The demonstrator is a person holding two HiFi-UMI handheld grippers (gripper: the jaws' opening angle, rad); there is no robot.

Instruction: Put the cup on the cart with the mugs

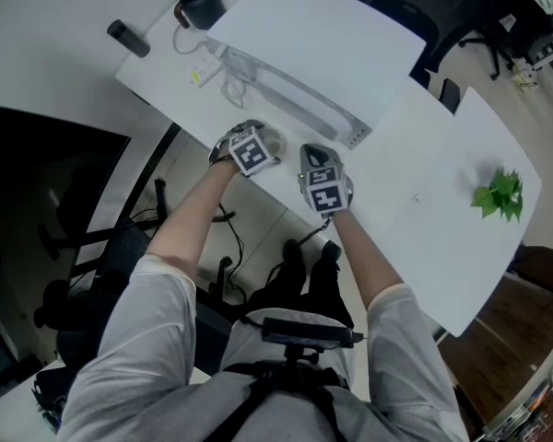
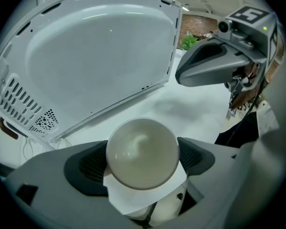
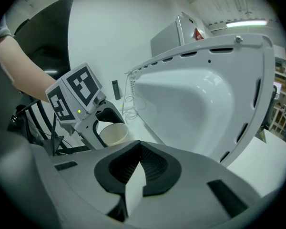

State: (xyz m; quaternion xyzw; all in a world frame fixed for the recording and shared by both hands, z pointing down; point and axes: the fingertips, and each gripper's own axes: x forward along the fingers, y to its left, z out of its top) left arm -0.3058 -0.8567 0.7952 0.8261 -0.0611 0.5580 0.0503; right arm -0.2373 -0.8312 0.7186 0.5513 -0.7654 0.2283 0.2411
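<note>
The left tongs (image 2: 142, 162) clamp the pale cup (image 2: 142, 147) just in front of the big white raised lid (image 2: 95, 56) on the bench (image 1: 424, 201), while the right tongs (image 3: 139, 168), pressed together and empty, hover beside that lid.

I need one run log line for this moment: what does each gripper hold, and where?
left gripper: shut on cup | right gripper: shut, empty | place: both at near edge of white table

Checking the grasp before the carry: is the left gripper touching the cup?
Touching. The left gripper view shows the cup seated between the left gripper's dark pads, pressed against both with no gap.
</note>
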